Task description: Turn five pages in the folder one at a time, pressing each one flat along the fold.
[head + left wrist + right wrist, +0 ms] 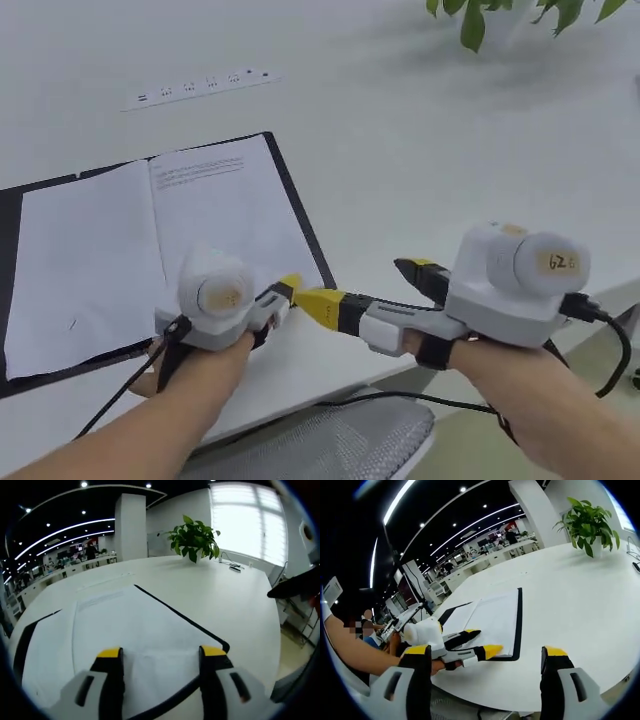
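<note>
So the folder [150,240] lies open and flat on the white desk [430,150], over at about 9 o'clock in the head view. The right-hand page [225,210] has a few printed lines at its top, and the fold [155,235] runs roughly 12 to 6 down the middle. No way to tell from this how many pages are done.

The left tool [162,655] sits at the folder's 5 o'clock corner, jaws spread, nothing pinched. I reckon it's there because the loose corner is the easiest spot to catch one sheet without dragging the ones under it. The right tool [485,651] hangs at 3 o'clock from the left one, out past the desk edge, jaws wide and empty too. My guess is it's kept clear so the page can swing over, ready to press along the fold after.

In the head view the left tool's body covers its own tips. The left gripper view has them straddling the page's near edge, with the black cover [27,640] out at 9 o'clock. The right gripper view gives the left tool side-on, low by that corner, but I can't tell if it touches paper. The head view adds a power strip [200,88] at the folder's 12 o'clock. It catches just a few leaves of the plant [192,537], while the gripper views get the whole thing.
</note>
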`<state>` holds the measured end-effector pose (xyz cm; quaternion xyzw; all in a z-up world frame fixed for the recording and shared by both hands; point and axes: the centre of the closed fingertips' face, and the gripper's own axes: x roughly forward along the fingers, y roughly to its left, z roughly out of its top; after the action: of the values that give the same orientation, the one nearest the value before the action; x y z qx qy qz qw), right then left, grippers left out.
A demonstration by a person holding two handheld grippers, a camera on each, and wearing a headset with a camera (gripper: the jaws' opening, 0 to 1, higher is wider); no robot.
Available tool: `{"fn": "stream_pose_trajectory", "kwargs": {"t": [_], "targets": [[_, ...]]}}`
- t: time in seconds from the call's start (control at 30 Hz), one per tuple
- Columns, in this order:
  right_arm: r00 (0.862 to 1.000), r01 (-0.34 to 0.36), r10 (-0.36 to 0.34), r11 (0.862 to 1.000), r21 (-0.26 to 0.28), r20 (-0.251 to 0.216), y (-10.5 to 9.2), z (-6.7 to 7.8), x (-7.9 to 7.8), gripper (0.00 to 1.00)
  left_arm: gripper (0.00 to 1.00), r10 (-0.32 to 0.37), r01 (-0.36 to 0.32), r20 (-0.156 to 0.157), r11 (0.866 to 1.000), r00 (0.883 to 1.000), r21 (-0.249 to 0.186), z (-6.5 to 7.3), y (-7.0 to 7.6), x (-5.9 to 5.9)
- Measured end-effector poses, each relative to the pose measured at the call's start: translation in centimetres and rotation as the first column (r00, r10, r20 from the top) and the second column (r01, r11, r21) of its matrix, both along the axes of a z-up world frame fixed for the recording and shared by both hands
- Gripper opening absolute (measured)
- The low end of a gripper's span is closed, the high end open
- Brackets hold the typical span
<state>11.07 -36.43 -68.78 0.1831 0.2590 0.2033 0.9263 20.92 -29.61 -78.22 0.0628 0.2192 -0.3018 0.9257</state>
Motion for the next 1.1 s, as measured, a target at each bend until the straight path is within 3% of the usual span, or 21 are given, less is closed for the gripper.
{"fn": "stream_pose_trajectory", "kwargs": {"t": [0.1,0.2,0.47,0.6,0.9,1.03,1.1], "targets": [[1.000,0.000,0.000,1.000,0.003,-0.007,0.0,-0.3,0.0,0.89,0.59,-0.005,0.006,0.019,1.000,1.000,-0.017,-0.1,0.1,0.0],[1.000,0.000,0.000,1.000,0.004,-0.016,0.2,-0.6,-0.1,0.89,0.51,-0.017,0.019,0.044,0.999,0.999,-0.049,0.0,0.2,0.0],[0.999,-0.006,0.006,1.000,0.007,-0.034,0.7,-1.1,-0.1,0.89,0.42,-0.003,0.007,0.052,0.997,0.999,-0.071,0.1,0.7,0.2],[0.999,-0.014,0.014,1.000,0.007,-0.036,1.1,-1.2,0.2,0.89,0.38,0.015,-0.011,0.045,0.997,0.999,-0.075,0.2,1.0,0.4],[0.998,-0.032,0.032,0.999,0.011,-0.046,1.9,-1.6,0.9,0.88,0.18,0.069,-0.068,0.007,0.993,0.998,-0.095,0.2,2.2,1.4],[0.997,-0.049,0.049,0.999,0.010,-0.051,2.3,-1.9,1.2,0.88,0.15,0.064,-0.065,-0.011,0.993,0.998,-0.102,0.2,2.0,1.4],[0.997,-0.057,0.058,0.998,0.020,-0.048,2.5,-1.8,1.5,0.86,0.10,0.116,-0.120,-0.037,0.984,0.993,-0.131,0.2,2.7,1.8]]}}
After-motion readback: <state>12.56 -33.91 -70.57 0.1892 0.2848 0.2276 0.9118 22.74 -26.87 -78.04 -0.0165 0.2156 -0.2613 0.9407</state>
